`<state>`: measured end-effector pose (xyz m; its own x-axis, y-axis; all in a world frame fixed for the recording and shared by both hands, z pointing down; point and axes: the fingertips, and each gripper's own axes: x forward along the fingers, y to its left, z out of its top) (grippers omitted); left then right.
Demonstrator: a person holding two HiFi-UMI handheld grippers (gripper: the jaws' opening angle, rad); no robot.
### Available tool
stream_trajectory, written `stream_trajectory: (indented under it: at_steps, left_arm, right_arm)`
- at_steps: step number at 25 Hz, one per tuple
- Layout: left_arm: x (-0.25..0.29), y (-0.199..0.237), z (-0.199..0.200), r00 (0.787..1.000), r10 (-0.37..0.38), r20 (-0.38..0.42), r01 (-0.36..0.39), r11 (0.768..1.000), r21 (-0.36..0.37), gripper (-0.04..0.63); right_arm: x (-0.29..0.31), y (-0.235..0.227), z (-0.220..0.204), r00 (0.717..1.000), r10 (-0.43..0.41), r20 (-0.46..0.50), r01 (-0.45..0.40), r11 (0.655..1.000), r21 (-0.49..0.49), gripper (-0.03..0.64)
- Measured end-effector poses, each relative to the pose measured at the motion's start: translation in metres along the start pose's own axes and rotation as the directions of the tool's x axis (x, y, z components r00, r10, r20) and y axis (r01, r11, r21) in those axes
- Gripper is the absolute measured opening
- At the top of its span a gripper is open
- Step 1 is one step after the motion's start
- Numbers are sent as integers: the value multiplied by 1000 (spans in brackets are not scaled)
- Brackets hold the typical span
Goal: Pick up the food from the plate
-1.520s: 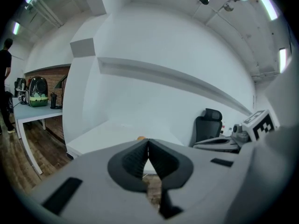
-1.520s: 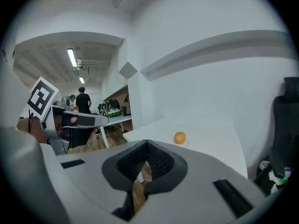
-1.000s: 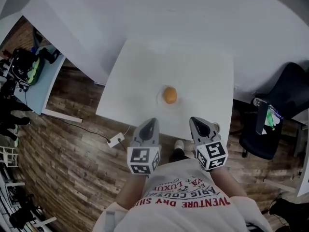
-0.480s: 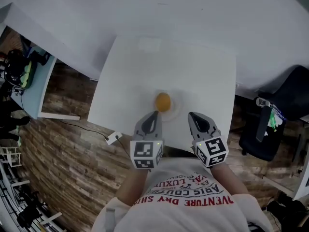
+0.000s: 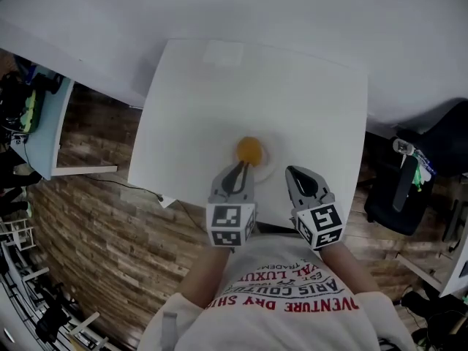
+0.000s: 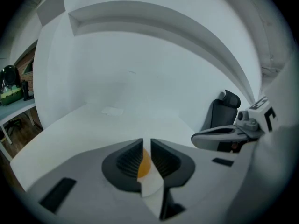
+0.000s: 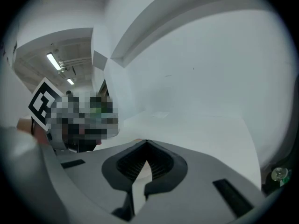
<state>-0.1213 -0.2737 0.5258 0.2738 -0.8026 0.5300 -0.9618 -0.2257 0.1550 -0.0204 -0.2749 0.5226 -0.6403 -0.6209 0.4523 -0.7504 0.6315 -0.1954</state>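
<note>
Jaws together, the left hand-held gripper is closing in on the round orange food on the white plate; it likely needs opening next.

A white table carries a pale plate near its front edge.

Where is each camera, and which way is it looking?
Head view: on the person's head, looking steeply down at the table, orange food, left gripper, right gripper and the person's shirt.
Left gripper view: rides the left gripper, looking along its fingers across the table; the right gripper shows at its right.
Right gripper view: rides the right gripper, looking along its fingers over the table.
Shared: head and left gripper views both show the orange food.
</note>
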Motion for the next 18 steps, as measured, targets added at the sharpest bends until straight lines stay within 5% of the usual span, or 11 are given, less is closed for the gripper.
stream_trajectory:
  at_steps: [3,7,13,18]
  left_arm:
    - [17,4,-11,998,-23,-51,21,999,-33,172]
    - [39,7,-20,997,-18,-81,14,998,-56,297]
    - [76,17,-43,987,9,-163,-14,999,-30,412]
    - [94,18,-67,974,-13,-227,7,1000,-29,419]
  right_arm:
    - [9,-4,-8,999,6,-33,-6,1000,11,5]
    - [22,-12,-23,996,18,-83,-17,1000,20,5]
    - [32,-38,-32,994,-49,-96,49,999,2,5]
    - [39,-52,-40,992,-67,-111,69,998,13,5]
